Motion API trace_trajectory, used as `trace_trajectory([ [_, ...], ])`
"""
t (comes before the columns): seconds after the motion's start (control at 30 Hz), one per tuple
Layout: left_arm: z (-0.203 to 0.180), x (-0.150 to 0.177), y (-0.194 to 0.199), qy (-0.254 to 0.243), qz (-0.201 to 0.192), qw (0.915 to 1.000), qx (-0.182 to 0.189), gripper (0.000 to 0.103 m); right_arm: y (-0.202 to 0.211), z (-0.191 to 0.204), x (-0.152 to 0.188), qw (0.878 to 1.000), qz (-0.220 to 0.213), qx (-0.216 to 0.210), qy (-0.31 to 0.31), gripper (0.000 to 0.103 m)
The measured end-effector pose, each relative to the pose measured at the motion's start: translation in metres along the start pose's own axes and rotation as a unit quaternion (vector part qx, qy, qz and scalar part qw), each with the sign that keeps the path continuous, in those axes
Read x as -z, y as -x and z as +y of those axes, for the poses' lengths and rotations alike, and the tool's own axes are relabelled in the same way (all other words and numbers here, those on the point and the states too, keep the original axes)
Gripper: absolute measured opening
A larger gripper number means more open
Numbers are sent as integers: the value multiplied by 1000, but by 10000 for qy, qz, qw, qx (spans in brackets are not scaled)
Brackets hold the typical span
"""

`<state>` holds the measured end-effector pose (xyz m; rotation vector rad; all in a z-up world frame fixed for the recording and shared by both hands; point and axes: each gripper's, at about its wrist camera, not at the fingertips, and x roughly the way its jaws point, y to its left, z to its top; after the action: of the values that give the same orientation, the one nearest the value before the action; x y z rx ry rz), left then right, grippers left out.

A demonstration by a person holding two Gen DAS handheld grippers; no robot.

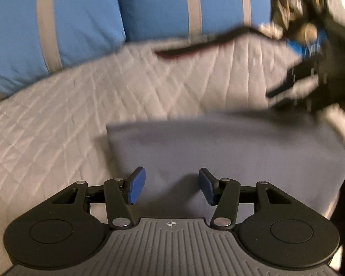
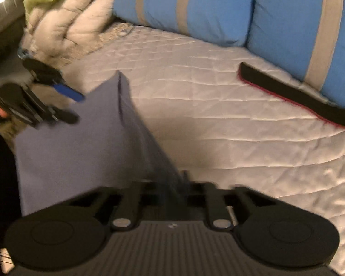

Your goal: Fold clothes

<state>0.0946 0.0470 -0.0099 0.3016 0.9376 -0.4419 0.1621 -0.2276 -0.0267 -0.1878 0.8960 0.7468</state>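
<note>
My right tool point(image 2: 172, 184) is clamped on a fold of the grey cloth point(image 2: 80, 151); my left tool point(image 1: 172, 187) hangs apart above it, over the bed point(image 2: 218, 105).

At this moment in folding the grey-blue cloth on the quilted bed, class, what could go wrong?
1. The right gripper pinches only an edge of the grey-blue cloth; it might slip out.
2. The left gripper is open above the cloth, so one-sided pulling could skew the fold.
</note>
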Motion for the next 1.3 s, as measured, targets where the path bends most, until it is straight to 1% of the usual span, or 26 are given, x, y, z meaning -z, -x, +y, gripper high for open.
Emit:
trace_trajectory([
  [0.1, -2, 6, -4, -102, 78, 9999, -68, 50, 7, 2, 3, 9998, -95, 169, -88, 5],
  [0.23, -3, 8, -6, -152, 161, 9997, -124, 50, 16, 2, 8, 9976, -278, 530, -342, 4],
  [0.4, 1, 8, -6, -51, 228, 9997, -121, 51, 13, -2, 16, 9941, -261, 783, -708, 5],
  [0.43, 2, 8, -6, -31, 228, 9997, -121, 51, 12, -2, 17, 9929, -268, 832, -807, 8],
  [0.47, 2, 8, -5, -7, 212, 9997, -115, 52, 12, -3, 19, 9915, -285, 885, -910, 30],
  [0.5, 4, 8, -4, 38, 193, 9998, -86, 52, 15, -3, 19, 9890, -388, 968, -1053, 42],
  [0.53, 6, 8, -3, 89, 171, 9998, -54, 51, 19, -3, 20, 9860, -492, 1050, -1196, 52],
  [0.57, 10, 7, 0, 198, 118, 9997, -33, 51, 25, -2, 22, 9828, -610, 1115, -1337, 71],
  [0.6, 17, 6, 5, 411, 16, 9991, -60, 51, 33, -3, 25, 9800, -705, 1152, -1465, 79],
  [0.67, 34, 8, 16, 975, -237, 9949, -106, 51, 46, -6, 32, 9753, -808, 1077, -1753, 80],
  [0.73, 58, 12, 26, 1718, -388, 9843, 92, 51, 58, -13, 43, 9681, -869, 711, -2238, 81],
  [0.8, 77, 19, 29, 2285, -362, 9723, 332, 54, 66, -20, 56, 9566, -868, 298, -2765, 81],
  [0.83, 82, 23, 28, 2464, -316, 9678, 420, 54, 67, -22, 63, 9512, -837, 80, -2970, 81],
  [0.93, 91, 34, 23, 2786, -90, 9568, 826, 54, 63, -25, 80, 9354, -655, -525, -3434, 82],
  [1.0, 94, 42, 14, 2993, 184, 9464, 1202, 54, 54, -25, 87, 9264, -451, -840, -3643, 83],
  [1.07, 97, 51, 2, 3199, 467, 9327, 1600, 54, 42, -25, 94, 9164, -206, -1089, -3847, 83],
  [1.13, 100, 58, -8, 3404, 615, 9172, 1979, 54, 28, -28, 102, 9045, -10, -1150, -4107, 82],
  [1.17, 101, 61, -12, 3506, 654, 9089, 2158, 54, 25, -30, 105, 8995, -56, -1179, -4208, 82],
  [1.2, 102, 64, -16, 3608, 694, 9003, 2336, 54, 24, -32, 108, 8935, -137, -1263, -4308, 69],
  [1.23, 103, 66, -20, 3699, 726, 8926, 2473, 53, 25, -33, 110, 8881, -175, -1300, -4405, 61],
  [1.27, 103, 67, -22, 3770, 744, 8882, 2519, 52, 26, -34, 113, 8842, -186, -1266, -4493, 30],
  [1.3, 103, 68, -24, 3841, 763, 8837, 2564, 43, 26, -34, 116, 8764, -267, -1446, -4586, 20],
])
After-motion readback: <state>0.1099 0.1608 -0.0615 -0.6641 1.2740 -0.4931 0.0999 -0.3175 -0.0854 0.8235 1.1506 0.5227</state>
